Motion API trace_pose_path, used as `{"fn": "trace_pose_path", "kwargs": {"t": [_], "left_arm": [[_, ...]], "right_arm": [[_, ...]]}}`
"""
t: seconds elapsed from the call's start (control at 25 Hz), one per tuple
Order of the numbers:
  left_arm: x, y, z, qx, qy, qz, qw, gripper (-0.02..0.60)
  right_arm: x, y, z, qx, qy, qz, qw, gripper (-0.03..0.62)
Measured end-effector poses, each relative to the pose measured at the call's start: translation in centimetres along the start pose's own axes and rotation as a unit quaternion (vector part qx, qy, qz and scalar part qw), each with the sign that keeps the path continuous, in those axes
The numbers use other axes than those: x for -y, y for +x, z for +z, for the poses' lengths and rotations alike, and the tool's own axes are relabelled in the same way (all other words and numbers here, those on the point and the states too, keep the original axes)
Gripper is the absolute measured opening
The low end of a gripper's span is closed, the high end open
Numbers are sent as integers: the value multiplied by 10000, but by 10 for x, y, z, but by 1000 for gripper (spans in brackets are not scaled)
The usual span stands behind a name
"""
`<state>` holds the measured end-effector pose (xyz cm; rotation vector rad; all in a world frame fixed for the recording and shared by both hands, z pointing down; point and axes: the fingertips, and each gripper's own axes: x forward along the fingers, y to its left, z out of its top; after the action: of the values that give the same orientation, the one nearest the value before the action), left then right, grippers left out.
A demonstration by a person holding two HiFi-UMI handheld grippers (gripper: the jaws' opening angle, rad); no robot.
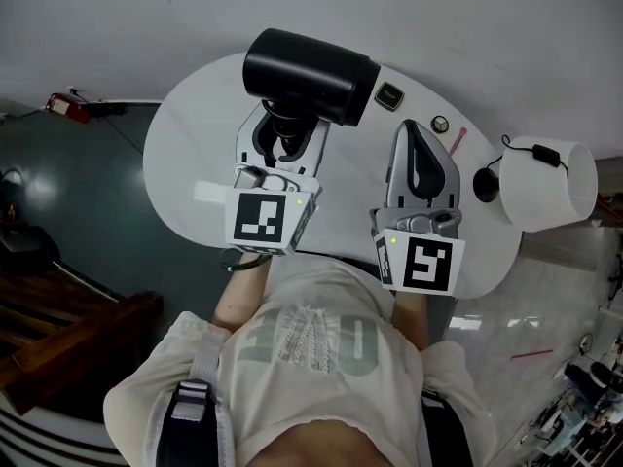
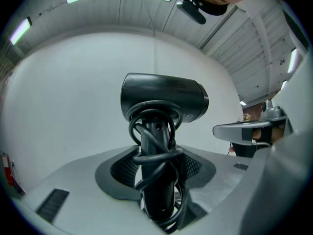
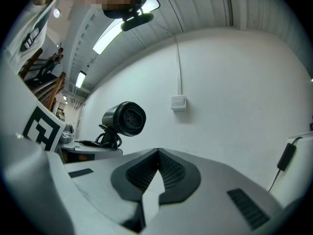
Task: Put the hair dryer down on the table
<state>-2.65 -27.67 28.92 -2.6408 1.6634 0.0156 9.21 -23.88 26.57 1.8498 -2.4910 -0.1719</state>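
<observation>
My left gripper (image 1: 282,142) is shut on the handle of a black hair dryer (image 1: 310,74), which has its cord wound round the handle. The dryer stands upright in the jaws, its barrel lying across the top, held up over the white oval table (image 1: 185,144). In the left gripper view the handle and cord (image 2: 156,180) fill the gap between the jaws, with the dryer's barrel (image 2: 164,97) above. My right gripper (image 1: 413,139) is to the right, shut with nothing in it; its pads meet (image 3: 157,155). The dryer (image 3: 124,119) shows at its left.
A lamp with a white shade (image 1: 547,181) stands at the table's right end. A small dark square object (image 1: 390,96), a small round piece (image 1: 440,124) and a red pen (image 1: 458,140) lie on the far side. Dark wooden furniture (image 1: 68,334) sits at lower left.
</observation>
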Motion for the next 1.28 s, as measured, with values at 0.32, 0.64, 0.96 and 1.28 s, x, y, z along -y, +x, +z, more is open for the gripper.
{"fn": "trace_pose_path", "kwargs": {"t": [0.32,0.64,0.96,1.28], "left_arm": [[-1,4,-89,-1095,-353,-60,9933,219],[13,-3,-162,-2008,-405,-231,9785,219],[21,-13,-221,-2808,-695,-294,9568,219],[31,-32,-285,-3913,-753,-394,9163,219]], "right_arm": [[-4,-5,-29,-544,74,-26,9985,3],[-6,-17,-52,-883,166,-131,9959,3],[-2,-21,-67,-1177,408,-242,9919,3],[2,-22,-80,-1385,422,-255,9891,3]]}}
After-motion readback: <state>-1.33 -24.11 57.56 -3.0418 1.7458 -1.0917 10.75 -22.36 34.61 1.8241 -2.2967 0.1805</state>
